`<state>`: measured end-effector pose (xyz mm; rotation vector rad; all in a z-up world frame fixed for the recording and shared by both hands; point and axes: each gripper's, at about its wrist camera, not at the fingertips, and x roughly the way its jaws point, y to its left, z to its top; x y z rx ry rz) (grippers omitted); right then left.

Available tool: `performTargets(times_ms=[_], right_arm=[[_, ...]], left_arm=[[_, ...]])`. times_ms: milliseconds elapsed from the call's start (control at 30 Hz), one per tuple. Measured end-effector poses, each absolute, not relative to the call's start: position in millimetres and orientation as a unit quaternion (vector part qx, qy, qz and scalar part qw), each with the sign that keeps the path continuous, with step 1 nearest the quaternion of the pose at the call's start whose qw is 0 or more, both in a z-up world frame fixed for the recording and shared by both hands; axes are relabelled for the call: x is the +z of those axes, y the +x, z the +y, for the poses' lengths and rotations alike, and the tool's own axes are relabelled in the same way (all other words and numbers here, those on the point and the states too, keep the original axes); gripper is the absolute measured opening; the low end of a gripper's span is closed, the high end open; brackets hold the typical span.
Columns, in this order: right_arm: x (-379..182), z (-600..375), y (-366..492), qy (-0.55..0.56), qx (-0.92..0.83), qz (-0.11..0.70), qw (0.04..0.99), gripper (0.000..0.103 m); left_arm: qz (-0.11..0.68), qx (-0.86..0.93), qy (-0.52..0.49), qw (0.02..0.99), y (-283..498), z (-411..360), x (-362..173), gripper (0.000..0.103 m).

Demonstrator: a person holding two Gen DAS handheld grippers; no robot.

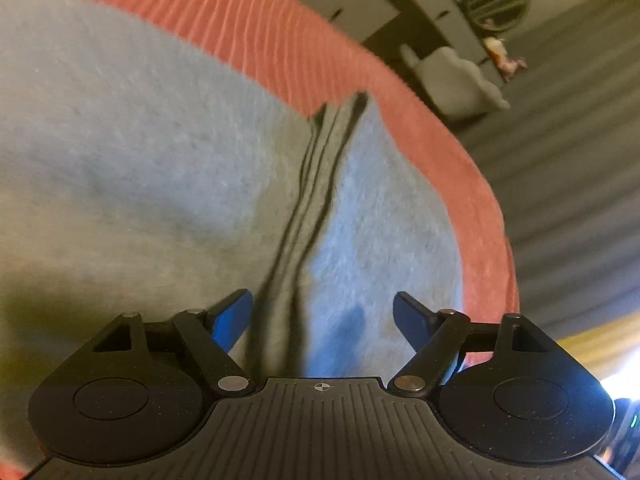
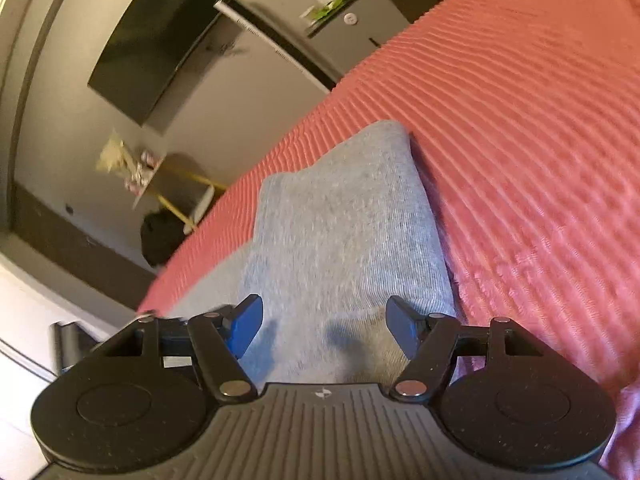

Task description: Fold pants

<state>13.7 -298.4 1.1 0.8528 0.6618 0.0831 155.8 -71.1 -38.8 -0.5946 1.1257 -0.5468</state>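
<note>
Grey pants [image 1: 160,128] lie on ribbed red bedspread [image 2: 520,120], both tools parted.

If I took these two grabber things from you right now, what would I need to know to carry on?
Left gripper: open, nothing between its fingers, just above the grey pants.
Right gripper: open, holding nothing, over a narrower folded end of the pants.
The pants lie on the ribbed pink bedspread. In the left view a long crease runs down the fabric, so at least one fold seems made.
How many folds are done I cannot tell from here.
Left to do: probably grip an end, fold once more, and smooth it.
</note>
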Motion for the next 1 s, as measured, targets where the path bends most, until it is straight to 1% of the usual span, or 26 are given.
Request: performTargets(times_ms=[67,100,133,167,267,367,467,533,600,667,767,833,900,1000], right_arm=[[1.5,-302.6,21.3,0.415,0.047,0.302,0.857,0.073],[0.7,-306.4,21.2,0.422,0.051,0.291,0.857,0.075],[-0.1,-310.1,20.6,0.430,0.053,0.280,0.857,0.076],[-1.5,-312.4,19.0,0.438,0.053,0.272,0.855,0.079],[-4.1,-323.5,17.6,0.463,0.049,0.251,0.849,0.081],[-7.7,-333.0,17.3,0.476,0.044,0.243,0.844,0.082],[-10.0,-335.1,20.1,0.480,0.045,0.245,0.841,0.083],[-10.9,-332.3,22.3,0.476,0.049,0.253,0.841,0.083],[-10.5,-326.0,27.1,0.469,0.058,0.262,0.842,0.083],[-8.5,-316.9,34.3,0.456,0.068,0.269,0.846,0.083],[-4.0,-305.3,38.3,0.429,0.077,0.281,0.855,0.083],[-1.9,-297.6,39.2,0.407,0.078,0.293,0.862,0.080],[-1.9,-291.0,39.2,0.387,0.084,0.306,0.866,0.072],[-3.5,-282.4,40.8,0.366,0.087,0.323,0.869,0.072]], left_arm=[[0.532,-0.259,-0.308,0.745,163.6,-77.4,-44.3,0.059],[0.540,-0.255,-0.319,0.736,166.3,-80.3,-47.7,0.030],[0.548,-0.248,-0.320,0.732,166.8,-83.3,-51.1,0.018],[0.548,-0.244,-0.318,0.734,166.2,-84.8,-52.3,0.017],[0.519,-0.243,-0.308,0.759,156.0,-84.5,-41.2,0.016],[0.475,-0.252,-0.297,0.789,143.4,-65.8,-14.8,0.015],[0.449,-0.223,-0.264,0.824,128.5,-34.1,4.9,0.015],[0.443,-0.197,-0.239,0.841,118.7,-12.2,8.0,0.015],[0.460,-0.173,-0.208,0.846,110.6,4.3,-0.1,0.016],[0.474,-0.152,-0.189,0.847,105.2,15.7,-9.8,0.022],[0.472,-0.144,-0.208,0.844,104.3,23.2,-13.7,0.031],[0.454,-0.148,-0.225,0.849,112.2,24.5,-9.4,0.055],[0.441,-0.137,-0.227,0.858,127.1,24.1,-8.0,0.060],[0.455,-0.136,-0.246,0.845,157.3,22.5,-15.5,0.060]])
